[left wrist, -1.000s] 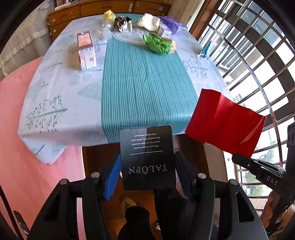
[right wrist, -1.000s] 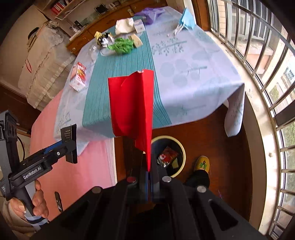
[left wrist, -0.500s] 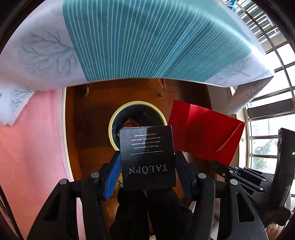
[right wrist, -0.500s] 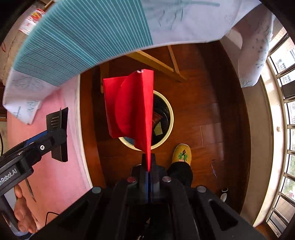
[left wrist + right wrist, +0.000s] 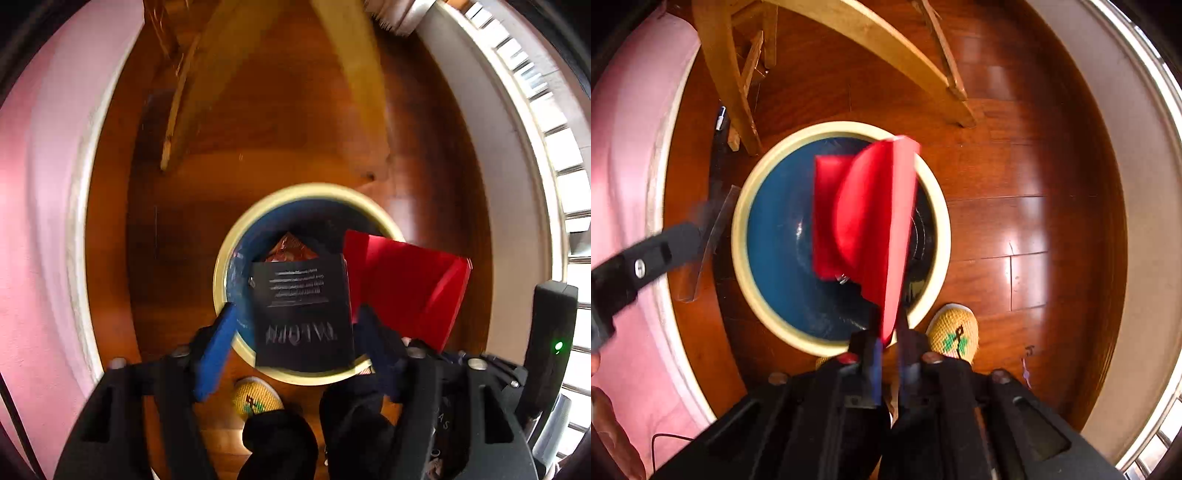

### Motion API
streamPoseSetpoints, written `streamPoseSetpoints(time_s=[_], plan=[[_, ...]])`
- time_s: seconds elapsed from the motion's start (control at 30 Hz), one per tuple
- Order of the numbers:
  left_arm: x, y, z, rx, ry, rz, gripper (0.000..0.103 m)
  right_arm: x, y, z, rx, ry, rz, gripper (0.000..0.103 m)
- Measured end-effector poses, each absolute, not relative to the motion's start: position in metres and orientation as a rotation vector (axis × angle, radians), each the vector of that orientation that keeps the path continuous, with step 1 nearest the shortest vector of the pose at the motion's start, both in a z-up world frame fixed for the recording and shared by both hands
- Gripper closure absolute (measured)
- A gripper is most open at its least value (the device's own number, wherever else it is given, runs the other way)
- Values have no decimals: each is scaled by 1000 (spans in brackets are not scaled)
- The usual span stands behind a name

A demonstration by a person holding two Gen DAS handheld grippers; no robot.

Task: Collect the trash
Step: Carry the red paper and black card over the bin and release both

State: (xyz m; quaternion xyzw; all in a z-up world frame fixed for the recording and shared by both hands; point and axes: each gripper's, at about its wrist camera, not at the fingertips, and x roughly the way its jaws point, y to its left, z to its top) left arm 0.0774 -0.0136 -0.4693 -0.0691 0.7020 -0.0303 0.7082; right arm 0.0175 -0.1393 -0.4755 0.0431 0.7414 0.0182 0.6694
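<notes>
- The brown wood floor (image 5: 1015,166) is the biggest thing below me. Both of my grippers point straight down at it.
- A pink rug (image 5: 624,166) lies along the left side of the floor.
- Pale wooden legs (image 5: 727,74) stand on the floor, just past the bin.
- The round bin (image 5: 738,221) sits on the floor right under me. It has a cream rim and is dark blue inside.
- The red paper (image 5: 871,214) is folded and stands up on its edge over the bin's mouth. Its bottom tip is between my right jaws.
- The black card (image 5: 301,314) has white writing on it. It hangs over the near side of the bin, between my left jaws.
- My left gripper (image 5: 295,314): its jaws have just been opening and now stand wide. There is a gap between the blue pad on the left and the card. I am not squeezing the card.
- My right gripper (image 5: 889,328): its jaws have just been opening a little. The red paper is in the thin gap, and the pads are let go of it.
- A yellow slipper (image 5: 955,332) with a green mark is on the floor, just beside the near rim of the bin.
- A shiny reddish wrapper (image 5: 290,247) lies down inside the bin, behind the top of the card.
</notes>
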Motion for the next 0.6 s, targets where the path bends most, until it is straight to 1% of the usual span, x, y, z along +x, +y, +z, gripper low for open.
streamPoseSetpoints(time_s=[0.03,0.07,0.1,0.13,0.33,0.6], plan=[[79,-14,-475,-159,1570,-60,21,19,-140,-480,102,1669,45,73],[79,-12,-479,-159,1572,-50,17,19,-139,-482,109,1667,50,68],[78,-12,-482,-153,1574,-39,14,20,-139,-486,110,1666,51,63],[77,-12,-484,-147,1573,-30,12,22,-140,-487,116,1664,54,63],[72,-6,-477,-134,1560,-1,11,27,-146,-487,127,1644,60,63],[70,7,-441,-148,1516,26,11,30,-142,-453,140,1612,60,63]])
